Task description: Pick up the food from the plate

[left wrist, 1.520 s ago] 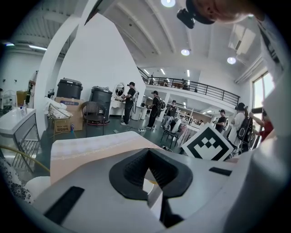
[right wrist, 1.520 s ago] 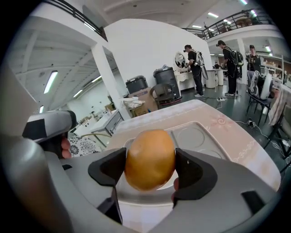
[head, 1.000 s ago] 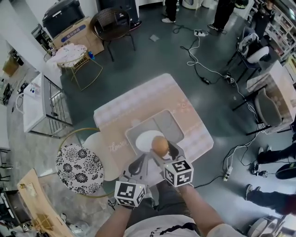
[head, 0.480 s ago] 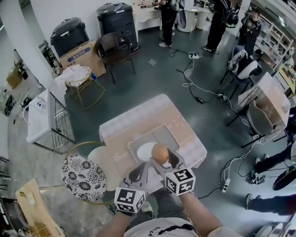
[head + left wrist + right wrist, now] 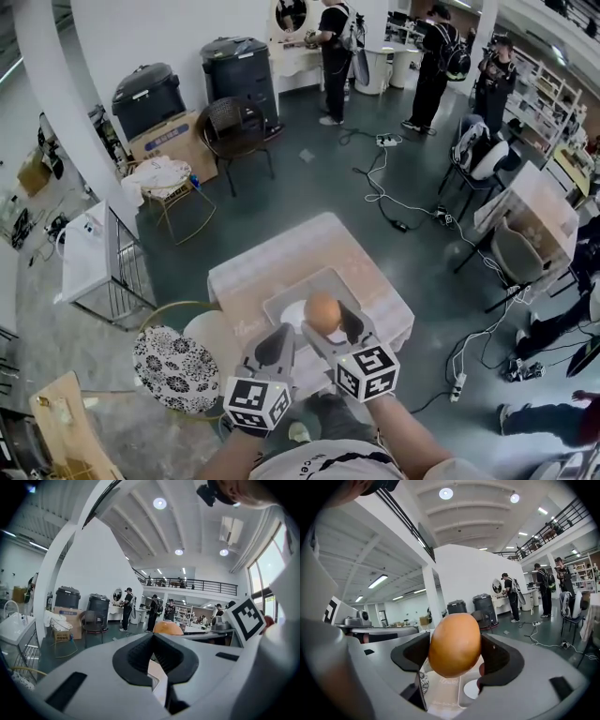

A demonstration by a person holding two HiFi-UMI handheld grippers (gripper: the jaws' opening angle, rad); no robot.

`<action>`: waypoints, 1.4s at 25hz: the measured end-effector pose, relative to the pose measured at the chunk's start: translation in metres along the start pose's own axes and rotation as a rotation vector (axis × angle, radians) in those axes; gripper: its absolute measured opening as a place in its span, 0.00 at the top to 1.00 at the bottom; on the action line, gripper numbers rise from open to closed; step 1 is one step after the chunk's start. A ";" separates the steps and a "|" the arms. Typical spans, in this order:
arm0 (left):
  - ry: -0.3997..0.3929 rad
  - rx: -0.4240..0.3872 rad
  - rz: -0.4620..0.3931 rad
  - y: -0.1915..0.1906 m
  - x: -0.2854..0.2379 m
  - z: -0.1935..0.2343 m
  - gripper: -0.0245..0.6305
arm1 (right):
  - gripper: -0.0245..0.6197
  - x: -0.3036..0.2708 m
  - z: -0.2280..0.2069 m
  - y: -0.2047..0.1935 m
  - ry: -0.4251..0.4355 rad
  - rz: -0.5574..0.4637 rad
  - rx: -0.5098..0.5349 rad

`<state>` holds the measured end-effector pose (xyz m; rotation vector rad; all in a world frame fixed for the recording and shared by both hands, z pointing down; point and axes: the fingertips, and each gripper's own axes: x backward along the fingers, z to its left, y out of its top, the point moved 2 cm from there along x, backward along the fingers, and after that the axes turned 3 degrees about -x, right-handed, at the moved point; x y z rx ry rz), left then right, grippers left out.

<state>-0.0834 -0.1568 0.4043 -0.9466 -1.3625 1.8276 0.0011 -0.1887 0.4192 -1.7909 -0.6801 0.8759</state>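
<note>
So, from the head view: the right gripper has its jaws clamped on the round brown food, one jaw on each side of it. The food is held up above the white plate, which sits in a grey tray on the table. The left gripper hangs just beside the right one, on its left, jaw tips pointing at the tray. Off to the left gripper's left there's a stool with a flowery cushion.

Left gripper view: the jaws are pressed together at the tips with nothing between them. The brown food peeks over the top, just ahead and a bit to the right, and the right gripper's marker cube shows further right.

Right gripper view: the food fills the gap between the jaws, and both pads touch its sides. Under it, through the gap, you can see a bit of the plate inside the tray.
</note>
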 end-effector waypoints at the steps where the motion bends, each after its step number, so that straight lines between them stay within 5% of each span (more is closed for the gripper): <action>1: -0.002 -0.005 -0.010 0.005 0.003 -0.002 0.95 | 0.48 0.004 0.004 0.004 0.002 -0.010 0.008; 12: -0.028 -0.051 -0.086 0.044 0.032 -0.019 0.95 | 0.48 0.037 0.034 0.028 -0.002 -0.067 0.077; 35: -0.029 -0.061 -0.086 0.043 0.040 -0.027 0.95 | 0.48 0.051 0.045 0.027 -0.010 -0.075 0.119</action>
